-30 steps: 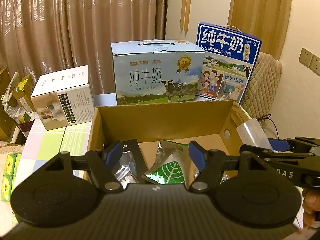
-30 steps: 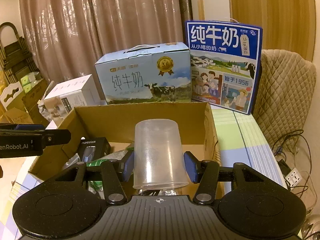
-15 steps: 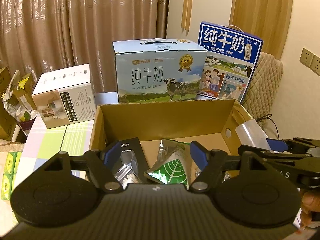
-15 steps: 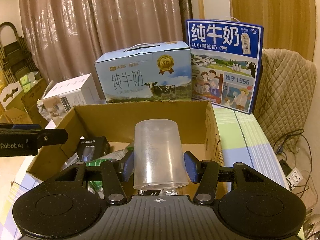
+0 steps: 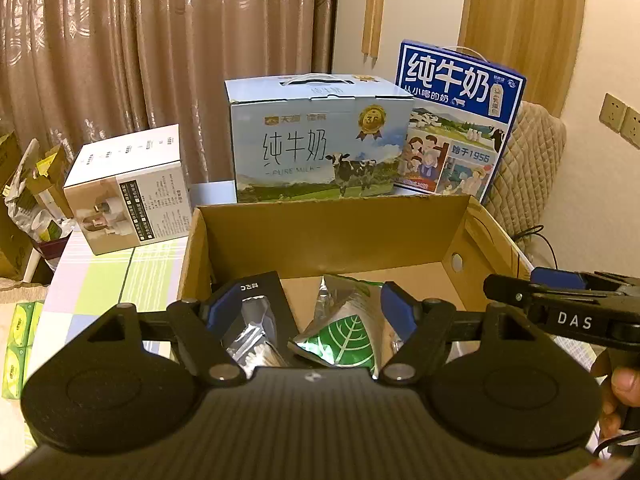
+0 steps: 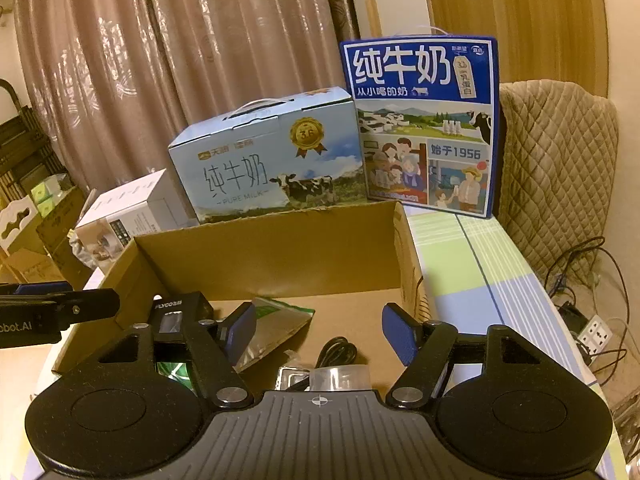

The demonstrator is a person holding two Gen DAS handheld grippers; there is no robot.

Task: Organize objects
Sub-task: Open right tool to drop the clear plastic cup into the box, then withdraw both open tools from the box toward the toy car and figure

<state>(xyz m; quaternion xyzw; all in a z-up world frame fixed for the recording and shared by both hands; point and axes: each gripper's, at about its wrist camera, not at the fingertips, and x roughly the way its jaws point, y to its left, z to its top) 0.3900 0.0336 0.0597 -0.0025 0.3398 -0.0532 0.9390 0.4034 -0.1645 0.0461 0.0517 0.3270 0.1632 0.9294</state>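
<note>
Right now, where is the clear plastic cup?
In the right wrist view, the clear plastic cup sits low inside the brown cardboard box, beside a black cable.

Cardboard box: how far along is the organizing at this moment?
Done: a black package, foil pouch, cable and clear cup sit inside the cardboard box. In hand: nothing; the right gripper, jaws opening, has its pads clear of the cup below; the left gripper is open, empty. Left: perhaps the white box outside on the table.
</note>
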